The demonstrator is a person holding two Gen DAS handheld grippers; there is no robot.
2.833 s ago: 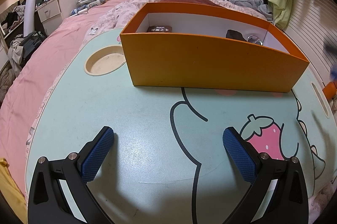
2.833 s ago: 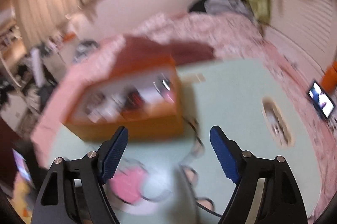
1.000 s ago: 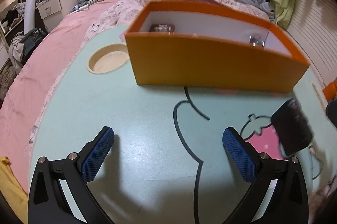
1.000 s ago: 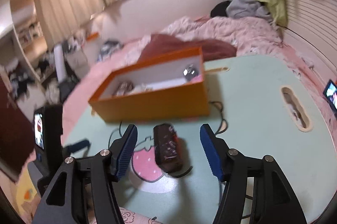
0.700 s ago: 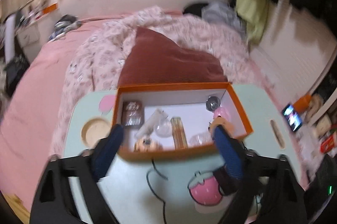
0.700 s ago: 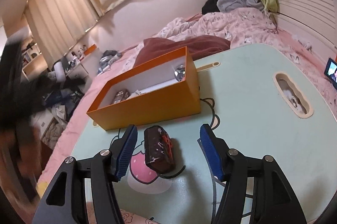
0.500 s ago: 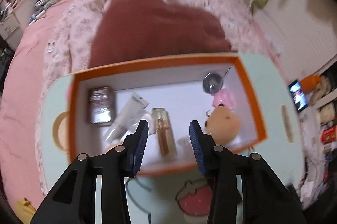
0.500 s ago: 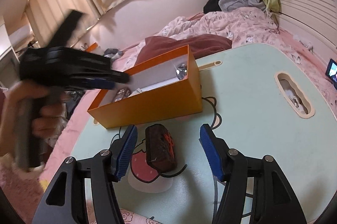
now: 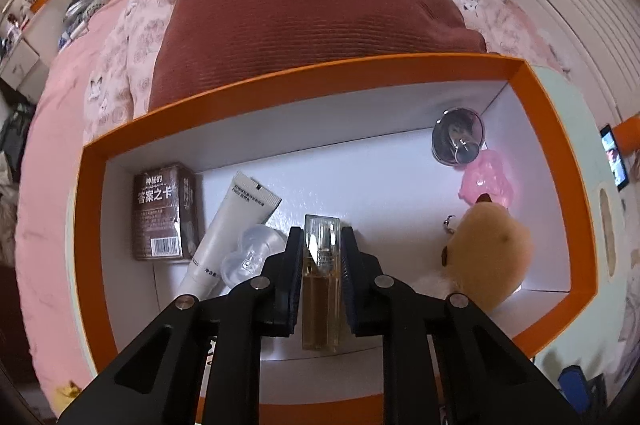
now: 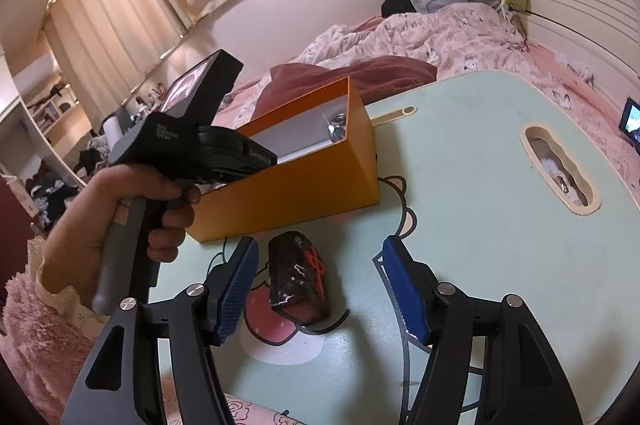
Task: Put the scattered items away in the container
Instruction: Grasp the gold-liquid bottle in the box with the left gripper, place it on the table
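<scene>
Left wrist: left tool (image 9: 320, 257) clamps perfume bottle (image 9: 320, 289).

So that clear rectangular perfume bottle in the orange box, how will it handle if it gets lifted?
The perfume bottle looks like rigid glass, so probably stiff, fairly heavy for its size, and breakable. Its smooth faces may be slippery, though the left gripper is shut on its flat sides. Flat-sided, it is unlikely to roll in the orange box.

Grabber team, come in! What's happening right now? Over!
Left gripper shut on perfume bottle inside orange box. Right gripper open around dark pouch on table. Nothing blocking.
</scene>
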